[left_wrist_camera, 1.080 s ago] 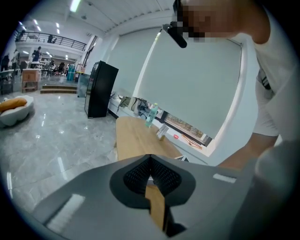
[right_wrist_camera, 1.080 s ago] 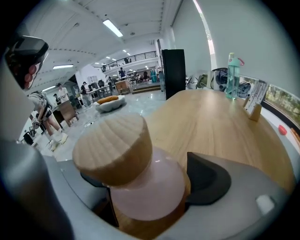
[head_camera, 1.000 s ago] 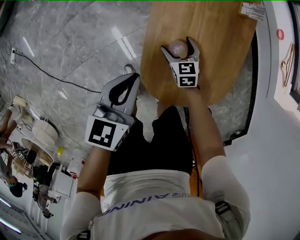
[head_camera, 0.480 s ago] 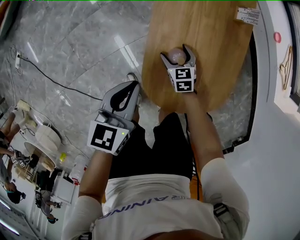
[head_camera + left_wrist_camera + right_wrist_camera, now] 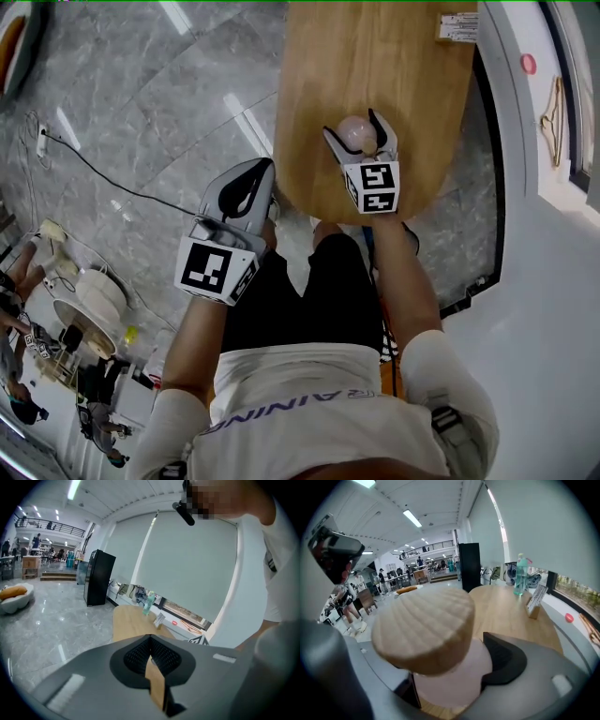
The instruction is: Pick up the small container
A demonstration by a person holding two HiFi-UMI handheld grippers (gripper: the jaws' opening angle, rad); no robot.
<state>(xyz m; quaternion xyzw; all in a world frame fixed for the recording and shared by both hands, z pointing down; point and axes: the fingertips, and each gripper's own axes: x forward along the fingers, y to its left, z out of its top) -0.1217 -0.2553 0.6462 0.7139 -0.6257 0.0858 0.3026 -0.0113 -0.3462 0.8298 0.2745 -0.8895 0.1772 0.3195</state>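
Right gripper point(image 5: 352, 125) jaws just closed onto the small container point(image 5: 355, 135).

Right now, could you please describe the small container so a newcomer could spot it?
Find the oval wooden table. At its near end the right gripper, jaws just closed, clamps the small container: a pale pink jar under a ribbed wooden lid, the only thing held.

Pink small container point(image 5: 354, 136), wooden-lidded, upright in right tool point(image 5: 353, 126).
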